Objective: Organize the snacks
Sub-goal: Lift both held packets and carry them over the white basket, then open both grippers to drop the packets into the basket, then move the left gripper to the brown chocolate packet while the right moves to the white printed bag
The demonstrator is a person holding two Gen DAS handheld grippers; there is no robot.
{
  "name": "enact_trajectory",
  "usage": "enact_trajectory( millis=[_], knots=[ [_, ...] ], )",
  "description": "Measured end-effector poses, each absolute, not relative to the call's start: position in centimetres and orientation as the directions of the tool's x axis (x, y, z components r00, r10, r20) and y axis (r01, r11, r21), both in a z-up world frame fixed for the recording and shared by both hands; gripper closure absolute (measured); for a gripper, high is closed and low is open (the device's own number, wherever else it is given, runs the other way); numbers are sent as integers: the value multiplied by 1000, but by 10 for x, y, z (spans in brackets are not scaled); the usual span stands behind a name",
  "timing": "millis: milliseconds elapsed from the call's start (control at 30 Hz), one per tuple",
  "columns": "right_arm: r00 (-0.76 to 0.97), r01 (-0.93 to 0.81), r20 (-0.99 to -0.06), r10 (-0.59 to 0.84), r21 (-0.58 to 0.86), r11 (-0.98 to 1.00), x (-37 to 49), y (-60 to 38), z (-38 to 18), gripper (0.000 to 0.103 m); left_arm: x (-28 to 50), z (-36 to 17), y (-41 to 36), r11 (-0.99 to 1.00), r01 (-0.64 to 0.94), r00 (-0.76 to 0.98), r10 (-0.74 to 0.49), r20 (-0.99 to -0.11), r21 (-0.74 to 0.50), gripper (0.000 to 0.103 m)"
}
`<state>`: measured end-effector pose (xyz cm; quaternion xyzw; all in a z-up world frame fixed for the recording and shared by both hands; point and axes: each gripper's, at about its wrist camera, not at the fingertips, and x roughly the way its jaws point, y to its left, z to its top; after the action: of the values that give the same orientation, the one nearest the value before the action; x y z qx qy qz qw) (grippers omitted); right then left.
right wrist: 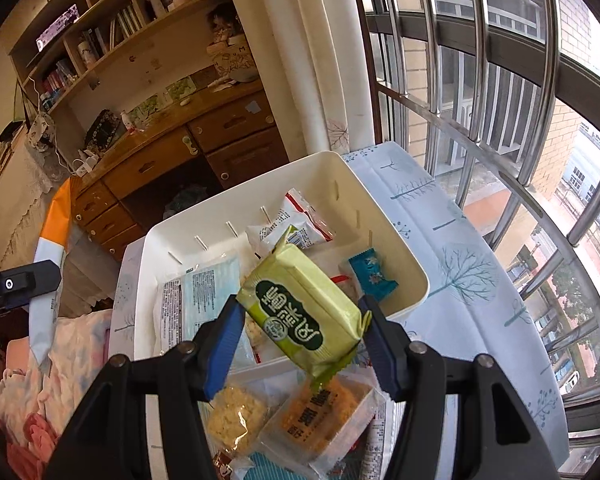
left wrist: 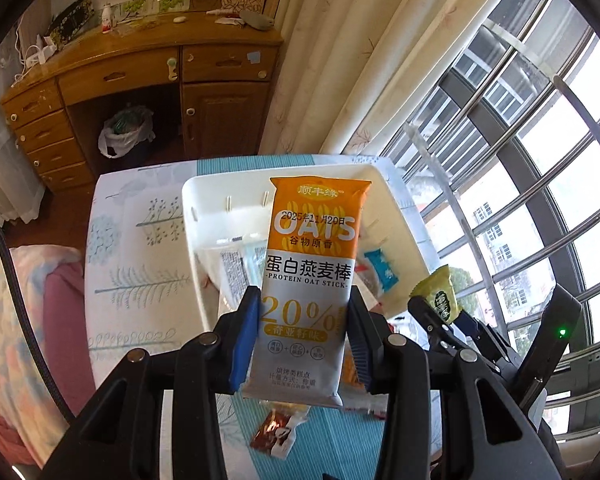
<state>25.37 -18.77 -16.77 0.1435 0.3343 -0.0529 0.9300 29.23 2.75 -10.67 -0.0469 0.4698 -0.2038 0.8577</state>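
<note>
A small table [right wrist: 460,248] draped in a white cloth printed with pale blue trees stood beside a tall barred window [right wrist: 500,80] with cream curtains, a wooden desk [left wrist: 140,72] with drawers beyond it and a floral-covered bed [right wrist: 52,360] along its other side. On the table sat a white rectangular plastic bin [right wrist: 412,276], open-topped, holding several wrapped snacks, its far rim near the table's edge by the window. Loose snack packets lay on the cloth just in front of the bin. The left hand-held gripper [left wrist: 304,332] was closed on an orange-and-white oat stick packet [left wrist: 312,264], held upright above the bin's near side. The right hand-held gripper [right wrist: 300,344] clamped a pale green wrapped cake [right wrist: 304,308], tilted, over the bin's near rim.
</note>
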Motion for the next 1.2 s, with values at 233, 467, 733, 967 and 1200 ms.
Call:
enact_trajectory(
  millis=[233, 467, 733, 967, 1200],
  knots=[
    [778, 158, -627, 43, 261, 952, 272, -197, -176, 43, 305, -118, 22, 903, 298, 524, -425, -738, -309, 63],
    [780, 151, -623, 61, 282, 947, 285, -208, -183, 38, 318, -126, 23, 904, 253, 562, -427, -709, -344, 42],
    [769, 181, -638, 49, 289, 940, 283, -212, -187, 33, 319, -129, 25, 908, 235, 546, -419, -726, -348, 36],
    [782, 205, -623, 32, 304, 930, 262, -213, -179, 33, 300, -119, 33, 906, 258, 546, -424, -723, -336, 36],
    [795, 234, -607, 4, 312, 921, 231, -205, -168, 33, 267, -110, 47, 897, 287, 539, -442, -717, -337, 34]
  ],
)
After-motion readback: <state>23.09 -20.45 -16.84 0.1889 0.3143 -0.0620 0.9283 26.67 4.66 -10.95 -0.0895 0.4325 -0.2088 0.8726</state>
